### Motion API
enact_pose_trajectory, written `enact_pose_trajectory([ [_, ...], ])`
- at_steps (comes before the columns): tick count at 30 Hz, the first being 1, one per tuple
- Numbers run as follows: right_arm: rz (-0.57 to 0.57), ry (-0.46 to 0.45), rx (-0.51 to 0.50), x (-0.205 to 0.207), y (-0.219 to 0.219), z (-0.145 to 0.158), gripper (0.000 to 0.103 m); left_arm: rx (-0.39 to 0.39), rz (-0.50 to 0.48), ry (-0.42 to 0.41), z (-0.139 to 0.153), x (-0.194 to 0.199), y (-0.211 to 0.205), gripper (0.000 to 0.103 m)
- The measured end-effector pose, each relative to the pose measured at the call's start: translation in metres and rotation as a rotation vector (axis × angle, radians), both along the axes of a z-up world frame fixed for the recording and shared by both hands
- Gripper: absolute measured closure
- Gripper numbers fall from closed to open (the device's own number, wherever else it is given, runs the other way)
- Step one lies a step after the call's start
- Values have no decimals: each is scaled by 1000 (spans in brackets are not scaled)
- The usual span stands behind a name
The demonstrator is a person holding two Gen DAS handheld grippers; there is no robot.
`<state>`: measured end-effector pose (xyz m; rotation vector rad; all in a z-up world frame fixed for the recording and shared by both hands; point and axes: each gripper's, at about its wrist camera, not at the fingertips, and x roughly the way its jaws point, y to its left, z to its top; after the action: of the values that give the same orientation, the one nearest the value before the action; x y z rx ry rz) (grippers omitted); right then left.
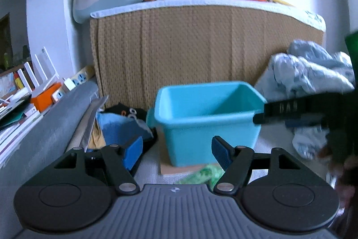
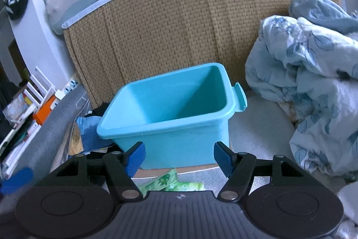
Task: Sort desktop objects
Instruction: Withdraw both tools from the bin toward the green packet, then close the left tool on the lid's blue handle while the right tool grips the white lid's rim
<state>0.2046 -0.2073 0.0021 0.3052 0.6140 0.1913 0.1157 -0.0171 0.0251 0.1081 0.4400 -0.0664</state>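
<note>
Both the left gripper (image 1: 177,152) and the right gripper (image 2: 179,157) are wide open and hold nothing; the turquoise bin (image 2: 170,113) sits at frame centre.

Upright turquoise bin (image 2: 170,113), green packets (image 2: 170,183) beside

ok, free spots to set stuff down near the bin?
Bare pale surface right of the teal bin, up to the crumpled quilt. The bin shows nothing inside. Its left is crowded with blue cloth; green packets lie in front.
</note>
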Motion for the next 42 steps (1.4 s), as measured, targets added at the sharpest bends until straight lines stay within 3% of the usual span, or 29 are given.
enact_pose_trajectory([
  [5, 20, 19, -36, -8, 5, -6, 32, -4, -25, 60, -19, -12, 9, 31],
  [18, 88, -10, -151, -37, 21, -38, 29, -44, 17, 196, -77, -28, 47, 29],
  [23, 130, 41, -213, -43, 31, -47, 28, -20, 6, 217, -90, -34, 47, 26],
  [29, 85, 91, -167, -49, 26, -60, 28, -13, -16, 261, -105, -37, 42, 25],
  [34, 128, 155, -108, -52, 18, -76, 28, -33, -19, 309, -115, -39, 43, 25],
  [42, 149, 192, -131, -58, 2, -87, 28, -101, -19, 364, -120, -30, 48, 25],
])
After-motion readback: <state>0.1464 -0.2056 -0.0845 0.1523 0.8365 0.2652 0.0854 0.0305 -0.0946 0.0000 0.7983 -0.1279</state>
